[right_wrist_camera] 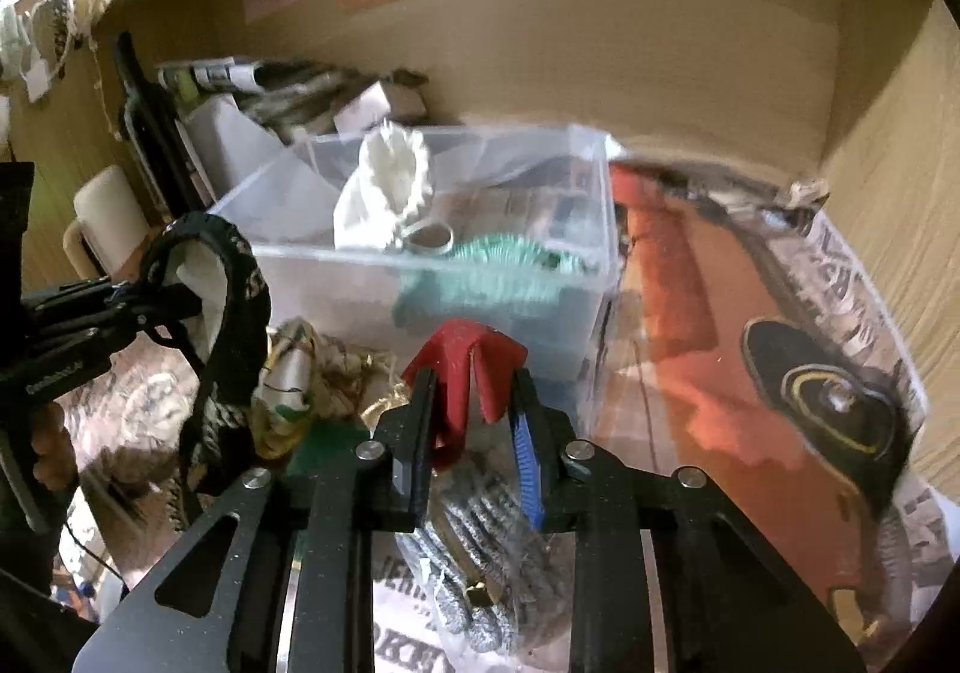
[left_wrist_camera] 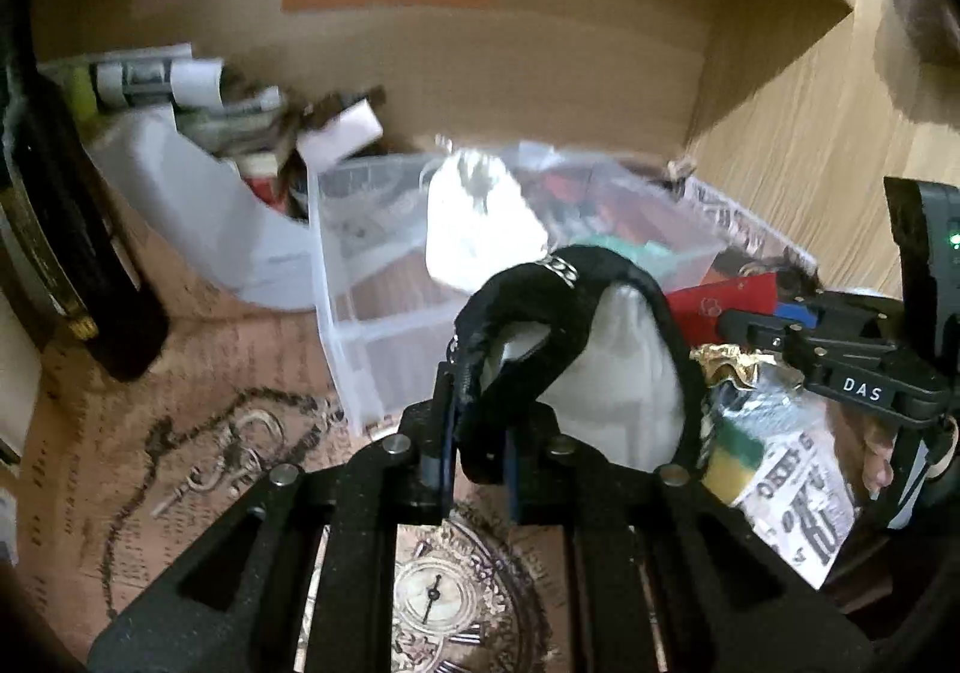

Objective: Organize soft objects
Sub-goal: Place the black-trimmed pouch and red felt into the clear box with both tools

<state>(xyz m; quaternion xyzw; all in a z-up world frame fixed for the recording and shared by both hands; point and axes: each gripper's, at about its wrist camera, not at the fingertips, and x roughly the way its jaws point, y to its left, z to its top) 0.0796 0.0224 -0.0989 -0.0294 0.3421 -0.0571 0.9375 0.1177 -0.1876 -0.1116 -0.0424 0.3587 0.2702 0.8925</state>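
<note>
Both our tongs are clenched: left gripper [left_wrist_camera: 477, 451] grasps a black-trimmed white fabric pouch [left_wrist_camera: 576, 349], right gripper [right_wrist_camera: 474, 421] a red folded cloth piece [right_wrist_camera: 465, 367], before the clear plastic bin [right_wrist_camera: 528, 265].

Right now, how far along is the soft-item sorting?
Done: a white pouch and a green knit piece lie in the clear bin. In hand: left tongs grip a black-and-white pouch; right tongs grip red fabric. Left: grey gloves and the gold-trimmed cloth outside the bin.

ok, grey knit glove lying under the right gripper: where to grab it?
Take the grey glove by its cuff end, from straight above. It lies flat on the newsprint, fingers splayed toward the camera, so the bunched cuff gives more to pinch. The right gripper already holds red cloth.
</note>
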